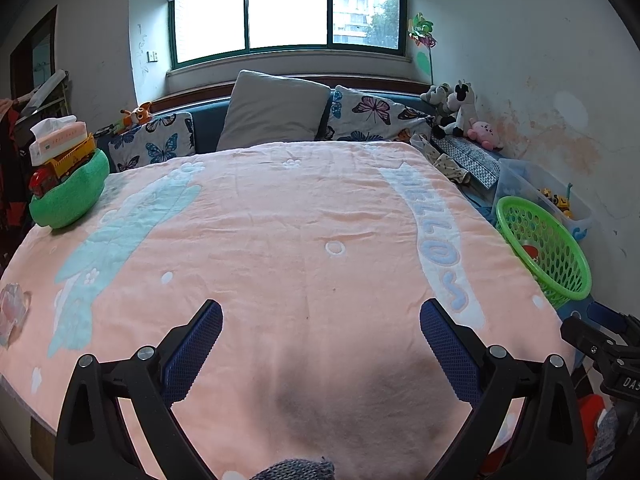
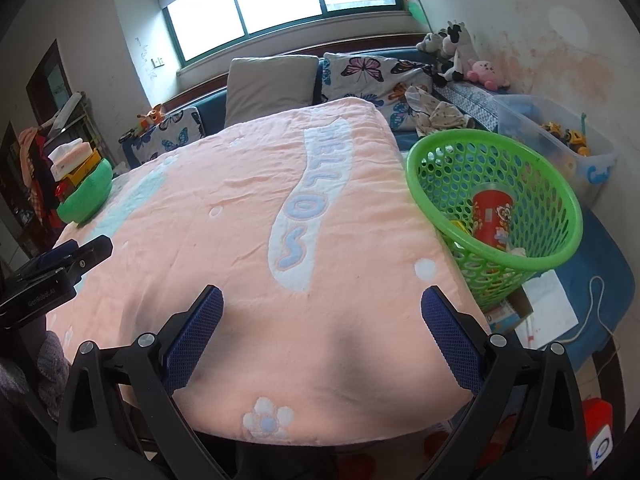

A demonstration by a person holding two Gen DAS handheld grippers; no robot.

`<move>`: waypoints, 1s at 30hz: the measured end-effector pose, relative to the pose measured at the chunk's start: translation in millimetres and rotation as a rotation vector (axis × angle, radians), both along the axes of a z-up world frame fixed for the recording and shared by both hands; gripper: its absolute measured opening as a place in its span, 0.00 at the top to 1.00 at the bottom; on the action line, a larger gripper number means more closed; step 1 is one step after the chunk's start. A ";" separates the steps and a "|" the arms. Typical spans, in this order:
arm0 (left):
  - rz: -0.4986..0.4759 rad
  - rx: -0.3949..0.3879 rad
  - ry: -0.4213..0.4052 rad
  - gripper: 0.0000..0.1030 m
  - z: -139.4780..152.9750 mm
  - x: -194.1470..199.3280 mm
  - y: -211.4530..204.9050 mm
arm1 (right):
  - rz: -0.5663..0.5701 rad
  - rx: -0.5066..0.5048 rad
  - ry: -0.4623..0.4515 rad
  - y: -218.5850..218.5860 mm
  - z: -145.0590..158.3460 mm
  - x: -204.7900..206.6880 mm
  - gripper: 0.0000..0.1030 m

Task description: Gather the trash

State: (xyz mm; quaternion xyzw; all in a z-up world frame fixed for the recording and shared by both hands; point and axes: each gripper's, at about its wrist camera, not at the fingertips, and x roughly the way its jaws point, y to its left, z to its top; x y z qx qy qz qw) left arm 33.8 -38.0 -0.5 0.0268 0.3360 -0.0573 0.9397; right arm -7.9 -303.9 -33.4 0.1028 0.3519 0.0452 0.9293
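A: How far along does the trash look?

B: Mostly done, I'd judge. The green basket, just off the right edge of the blanket, already holds a red cup and some pale scraps. What seems left is a crumpled wrapper at the far left edge of the blanket, seen only from the left wrist.

A: And the grippers?

B: The left gripper and right gripper both hang over the near end, jaws spread wide, nothing between them.

A: The surface?

B: A soft pink blanket with "HELLO" lettering, lightly creased, otherwise bare in the middle. A green cushion with a toy truck and tissue box sits at its far left corner.

A: The room?

B: A bedroom: window, pillows, plush toys, a clear toy bin beyond the basket.
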 end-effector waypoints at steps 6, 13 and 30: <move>0.009 -0.003 0.001 0.07 -3.5 -0.1 3.2 | 0.005 0.000 0.002 0.9 -0.8 0.5 0.04; 0.021 -0.005 0.000 0.07 -2.9 0.4 4.7 | 0.015 0.000 0.001 2.9 -1.5 1.9 0.04; 0.042 -0.008 -0.002 0.07 -1.9 0.0 6.7 | 0.022 -0.001 0.004 4.8 -1.6 4.6 0.04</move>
